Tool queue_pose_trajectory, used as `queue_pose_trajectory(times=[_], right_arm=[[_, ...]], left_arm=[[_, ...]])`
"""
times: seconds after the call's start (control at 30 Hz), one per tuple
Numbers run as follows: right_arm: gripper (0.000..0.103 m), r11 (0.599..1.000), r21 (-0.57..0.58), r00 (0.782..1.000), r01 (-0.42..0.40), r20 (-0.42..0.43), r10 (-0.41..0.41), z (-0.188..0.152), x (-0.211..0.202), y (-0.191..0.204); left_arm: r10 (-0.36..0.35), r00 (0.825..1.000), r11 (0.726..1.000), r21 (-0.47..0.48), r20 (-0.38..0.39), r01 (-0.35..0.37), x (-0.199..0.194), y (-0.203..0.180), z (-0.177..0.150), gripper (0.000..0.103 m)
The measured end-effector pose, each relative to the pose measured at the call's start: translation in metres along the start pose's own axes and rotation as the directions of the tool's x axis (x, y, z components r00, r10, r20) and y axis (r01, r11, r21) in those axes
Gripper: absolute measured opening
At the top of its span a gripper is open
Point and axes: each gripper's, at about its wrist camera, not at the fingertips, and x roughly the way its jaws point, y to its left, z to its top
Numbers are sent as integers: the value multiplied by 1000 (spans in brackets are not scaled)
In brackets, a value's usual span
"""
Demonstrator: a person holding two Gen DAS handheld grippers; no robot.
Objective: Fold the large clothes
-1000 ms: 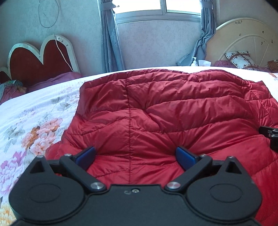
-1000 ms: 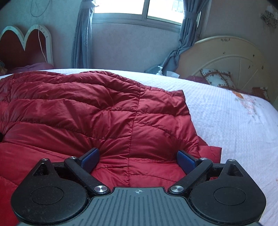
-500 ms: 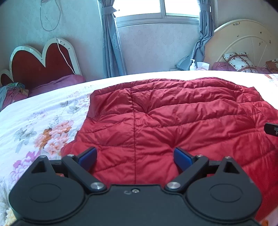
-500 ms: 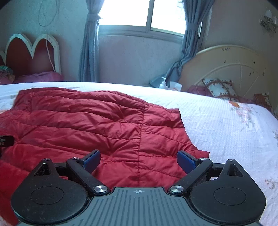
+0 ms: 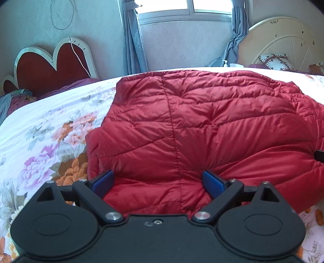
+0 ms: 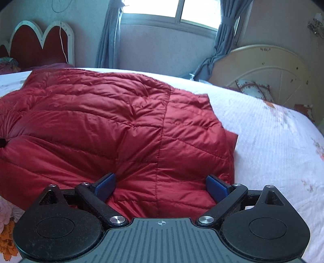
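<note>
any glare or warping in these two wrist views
Left wrist view: window bright yet readable, bed edge bows from fisheye, red jacket sharp. Right wrist view: window blown out white, headboard curved by the lens, jacket sheen mild.

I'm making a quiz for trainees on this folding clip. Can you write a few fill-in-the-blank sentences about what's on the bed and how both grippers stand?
1. The quilted puffer jacket spread on the bed is ____ in colour.
2. The left gripper has its jaws ____.
3. The bedsheet beside the jacket carries a ____ print.
4. The right gripper sits over the jacket's near ____ corner.

Missing words: red; open; floral; right
</note>
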Motion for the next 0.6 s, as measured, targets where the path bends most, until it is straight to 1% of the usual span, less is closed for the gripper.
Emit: queue_pose_trajectory(times=[0.13, 0.3, 0.5, 0.6], right_arm=[[94, 1000, 24, 1000, 2, -2, -2, 3, -10, -4], [94, 997, 75, 1000, -2, 15, 1, -3, -38, -16], [94, 988, 156, 1000, -12, -27, 16, -18, -60, -31], [94, 978, 205, 997, -35, -59, 48, -26, -65, -38]], left_arm=[[-7, 1000, 999, -43, -21, 6, -6, 7, 3, 93], [-13, 999, 994, -113, -52, 7, -22, 22, -1, 97], [-72, 990, 969, -242, -119, 42, -37, 42, -13, 99], [-113, 982, 951, -302, -154, 62, -42, 49, -22, 99]])
